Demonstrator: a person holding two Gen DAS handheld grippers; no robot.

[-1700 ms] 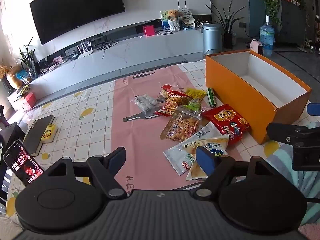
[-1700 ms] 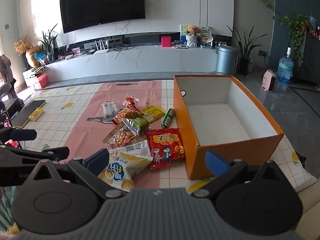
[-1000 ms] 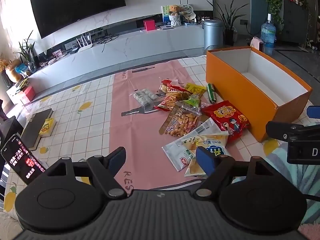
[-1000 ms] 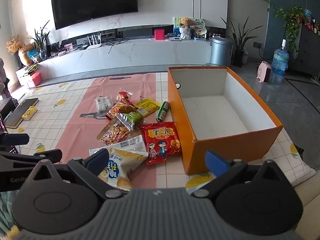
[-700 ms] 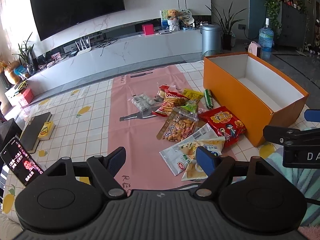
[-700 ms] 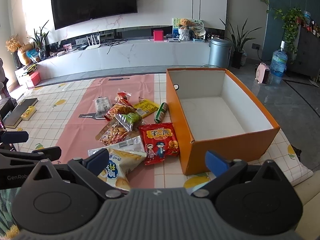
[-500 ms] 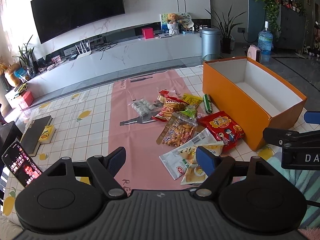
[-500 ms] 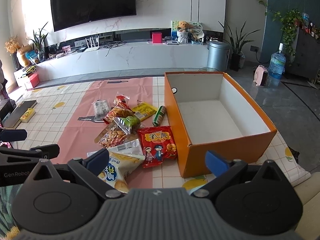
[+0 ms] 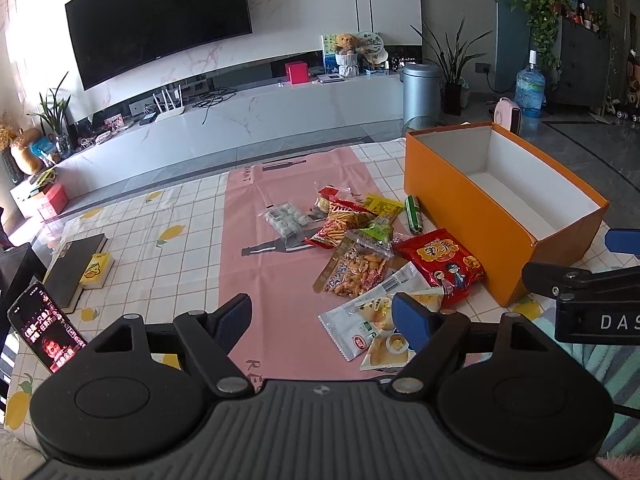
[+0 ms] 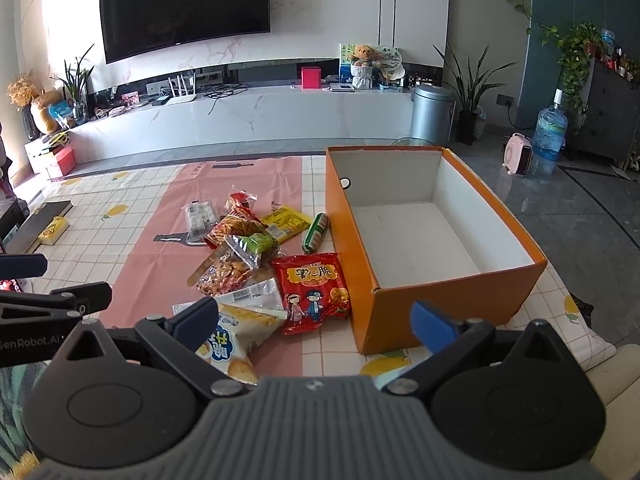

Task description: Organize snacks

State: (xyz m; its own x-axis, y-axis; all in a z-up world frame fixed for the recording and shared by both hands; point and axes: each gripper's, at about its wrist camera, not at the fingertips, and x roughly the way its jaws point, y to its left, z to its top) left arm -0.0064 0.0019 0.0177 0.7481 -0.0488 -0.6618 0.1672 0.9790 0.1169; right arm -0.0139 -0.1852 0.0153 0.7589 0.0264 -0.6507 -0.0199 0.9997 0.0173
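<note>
**Here, two open grippers hover over a pile of snacks beside an orange box**

Both grippers are held level above the near edge of the tabletop, pointing forward across it, side by side. The left gripper (image 9: 322, 316) has its blue-padded fingers spread wide with nothing between them; it hangs over the pink strip of the tablecloth (image 9: 276, 280). The right gripper (image 10: 318, 322) is likewise spread wide and holds nothing. Its left finger sits in front of a pale chip bag (image 10: 234, 340), and its right finger in front of the near wall of the orange box (image 10: 452, 304); whether either touches cannot be told.

Just beyond the fingers lie the snacks, loosely heaped and overlapping. Nearest are the chip bag and a white packet (image 9: 360, 320). Past these sit a red packet with cartoon figures (image 10: 312, 286), a clear bag of mixed nuts (image 9: 354, 266), a small green packet (image 10: 256, 244), a red bag of sticks (image 9: 342, 222), a yellow packet (image 10: 286, 220), a clear pack of pale round sweets (image 9: 286, 218) and a green tube (image 10: 316, 232) lying just beside the box.

The box stands upright and open to the right of the pile, its white inside bare.

At the far left edge, a phone (image 9: 44, 330) leans upright with its screen lit.
</note>
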